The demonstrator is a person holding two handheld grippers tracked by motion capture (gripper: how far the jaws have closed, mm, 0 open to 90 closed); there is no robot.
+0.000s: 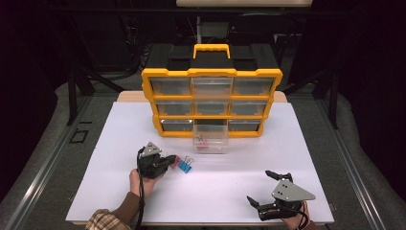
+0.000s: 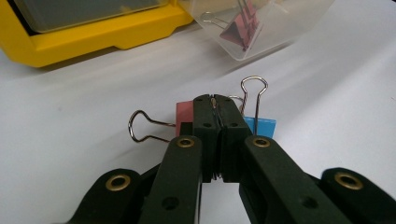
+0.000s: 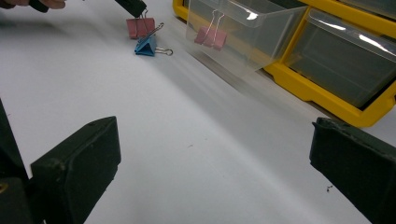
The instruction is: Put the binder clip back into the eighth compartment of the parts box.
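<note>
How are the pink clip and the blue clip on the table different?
The pink clip is pink; the blue clip is blue. The left gripper is shut on the pink clip's wire handle; the blue clip lies free beside it. In the left gripper view, the pink clip's other handle lies flat on the table, while one blue clip handle stands up. Both are binder clips with wire handles.
</note>
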